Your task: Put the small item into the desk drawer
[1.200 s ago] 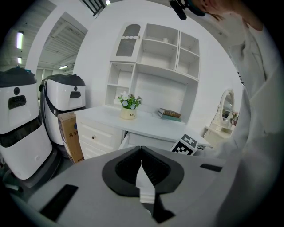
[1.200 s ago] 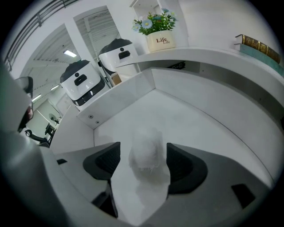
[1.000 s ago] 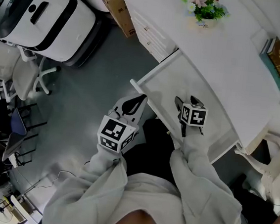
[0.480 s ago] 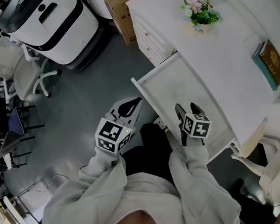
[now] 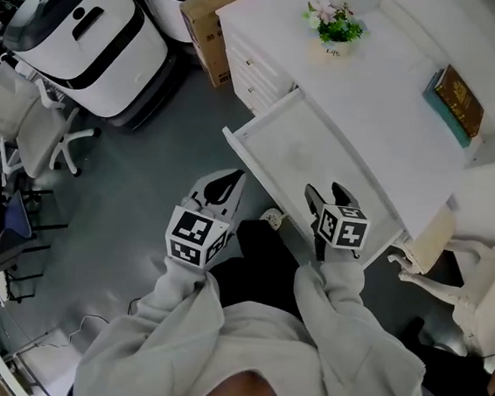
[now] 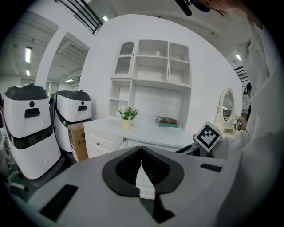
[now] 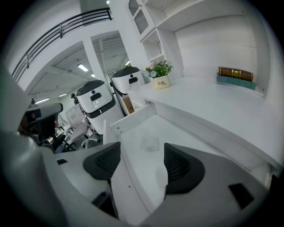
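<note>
The white desk (image 5: 389, 102) has its drawer (image 5: 260, 161) pulled out towards me. A faint, small see-through item (image 7: 150, 143) lies on the drawer floor; in the head view I cannot make it out. My right gripper (image 5: 329, 196) hangs open over the drawer's front part, and the drawer's front wall (image 7: 133, 186) runs between its jaws with nothing held. My left gripper (image 5: 230, 184) is shut and empty, out over the floor just left of the drawer's front corner. In its own view the left gripper (image 6: 141, 154) points at the desk.
A flower pot (image 5: 333, 36) and stacked books (image 5: 456, 100) stand on the desk top. Left of the desk are a cardboard box (image 5: 210, 9), two large white machines (image 5: 71, 34) and an office chair (image 5: 35, 131). A white chair (image 5: 475, 291) stands at the right.
The desk and drawer have drifted up and left in the head view. Both grippers keep their places beside and over the drawer's front, left shut and right open.
</note>
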`<action>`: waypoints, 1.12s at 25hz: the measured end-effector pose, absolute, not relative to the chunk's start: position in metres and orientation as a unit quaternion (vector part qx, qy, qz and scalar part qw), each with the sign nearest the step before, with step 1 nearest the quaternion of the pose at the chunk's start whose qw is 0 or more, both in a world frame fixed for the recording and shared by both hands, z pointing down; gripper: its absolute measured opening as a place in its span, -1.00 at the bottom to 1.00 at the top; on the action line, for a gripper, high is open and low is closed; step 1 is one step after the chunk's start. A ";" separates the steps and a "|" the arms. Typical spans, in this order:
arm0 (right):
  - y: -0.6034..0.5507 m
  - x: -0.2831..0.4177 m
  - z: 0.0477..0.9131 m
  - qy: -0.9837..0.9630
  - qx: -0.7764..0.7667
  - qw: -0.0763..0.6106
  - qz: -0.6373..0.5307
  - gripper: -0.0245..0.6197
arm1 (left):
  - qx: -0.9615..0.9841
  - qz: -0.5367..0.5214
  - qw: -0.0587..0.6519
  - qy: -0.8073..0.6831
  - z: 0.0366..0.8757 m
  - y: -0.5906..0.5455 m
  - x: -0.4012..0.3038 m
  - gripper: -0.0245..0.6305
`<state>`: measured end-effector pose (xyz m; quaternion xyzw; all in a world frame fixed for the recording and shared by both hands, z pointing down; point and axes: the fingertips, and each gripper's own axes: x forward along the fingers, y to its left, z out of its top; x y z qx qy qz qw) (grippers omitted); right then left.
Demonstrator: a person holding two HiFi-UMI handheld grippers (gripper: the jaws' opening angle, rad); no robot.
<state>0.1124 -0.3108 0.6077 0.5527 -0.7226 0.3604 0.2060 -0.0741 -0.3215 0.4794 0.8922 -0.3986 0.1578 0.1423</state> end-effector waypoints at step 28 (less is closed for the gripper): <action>-0.248 0.124 0.403 -0.791 0.584 0.087 0.159 -0.19 | 0.906 0.093 0.087 -0.403 0.418 -0.266 -0.050 -0.87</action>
